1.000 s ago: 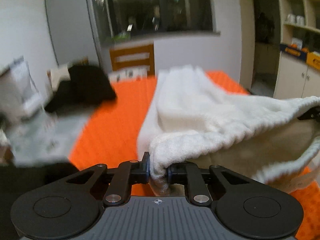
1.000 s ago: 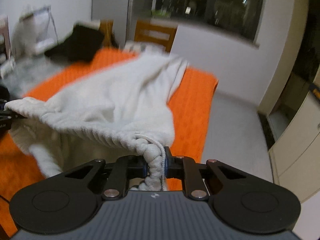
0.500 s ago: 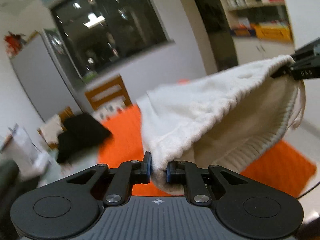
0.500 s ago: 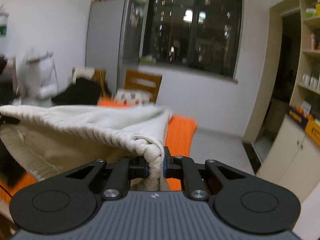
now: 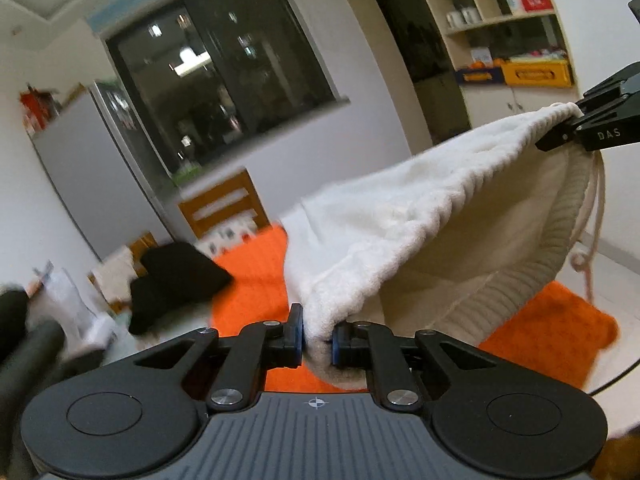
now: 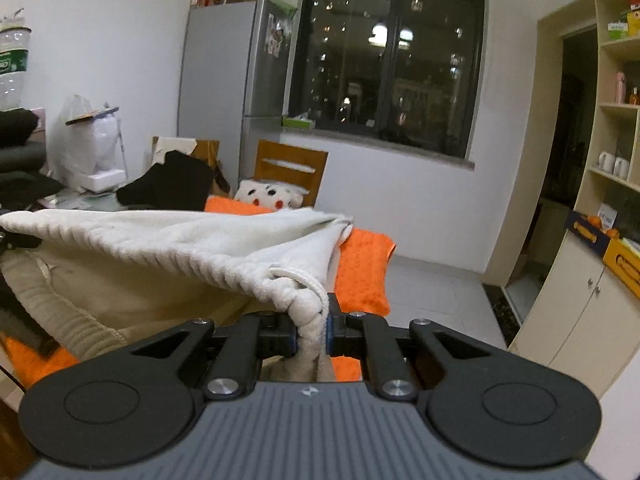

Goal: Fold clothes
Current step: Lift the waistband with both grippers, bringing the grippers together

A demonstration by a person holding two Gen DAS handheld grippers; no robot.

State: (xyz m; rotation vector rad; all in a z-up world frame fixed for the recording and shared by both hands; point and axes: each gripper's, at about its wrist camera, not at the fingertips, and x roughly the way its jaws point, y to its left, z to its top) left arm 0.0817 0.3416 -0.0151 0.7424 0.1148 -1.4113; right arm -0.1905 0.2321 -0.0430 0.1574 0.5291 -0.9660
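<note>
Left wrist view. Left gripper [image 5: 317, 338] clenched on one corner of a cream-white ribbed fleece garment [image 5: 420, 216], cloth bunched between the two black fingers. Garment stretched up and rightward from that corner to the right gripper [image 5: 568, 128], clamped on the opposite corner near the frame's right edge. Lifted clear above an orange textured cloth-covered table [image 5: 256, 280], far end of the garment drooping toward it. White drawstring cord [image 5: 592, 240] dangling under the right-hand corner. Behind the table, a wooden slatted chair [image 5: 222, 208]; left of the table, a black heap of clothing [image 5: 176, 280], blurred.

Right wrist view. Right gripper [image 6: 312, 334] squeezed shut on a thick twisted fold of the garment [image 6: 180, 240], looped cord lying over the fold. Garment spread leftward from there, taut along its ribbed top edge, reaching the frame's left edge; left gripper barely visible there. Orange table [image 6: 366, 264] showing beyond and below the cloth. Past the table, the chair [image 6: 292, 168], a grey refrigerator [image 6: 224, 80] and a dark window [image 6: 384, 64].
</note>
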